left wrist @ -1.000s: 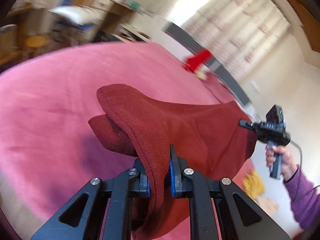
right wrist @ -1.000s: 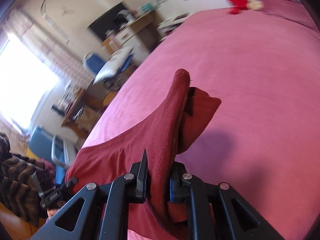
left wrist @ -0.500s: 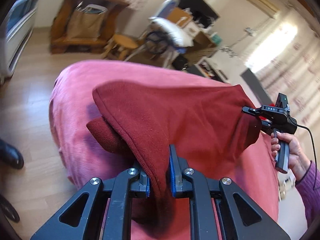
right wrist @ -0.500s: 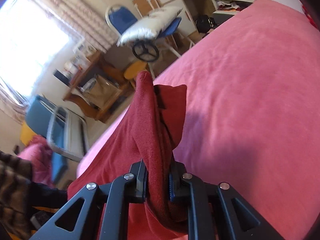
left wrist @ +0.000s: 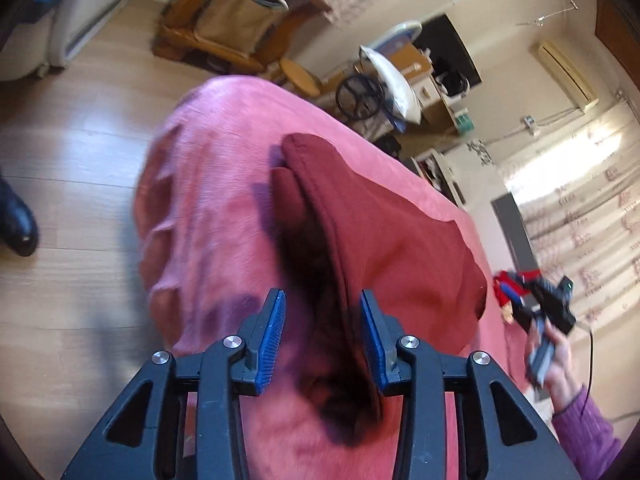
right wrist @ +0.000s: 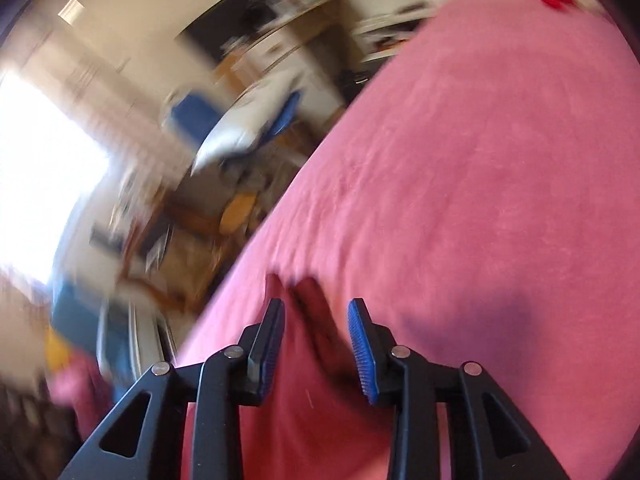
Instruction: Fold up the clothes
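Left gripper [left wrist: 322, 312]: jaws spread wide, blue pads [left wrist: 273, 334] facing each other across the gap, nothing clamped.
Right gripper [right wrist: 316, 322]: jaws likewise parted, pads [right wrist: 362, 354] apart; view motion-blurred.
Right hand [left wrist: 554, 350]: wrapped round the gripper's handle, purple sleeve at the wrist.

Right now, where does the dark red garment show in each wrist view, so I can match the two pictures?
Left wrist: the dark red garment fills the centre, running down between the open left gripper.
Right wrist: only a small blurred fold shows, low centre, between the open right gripper.
Shared landmark: the white pillow on the chair.
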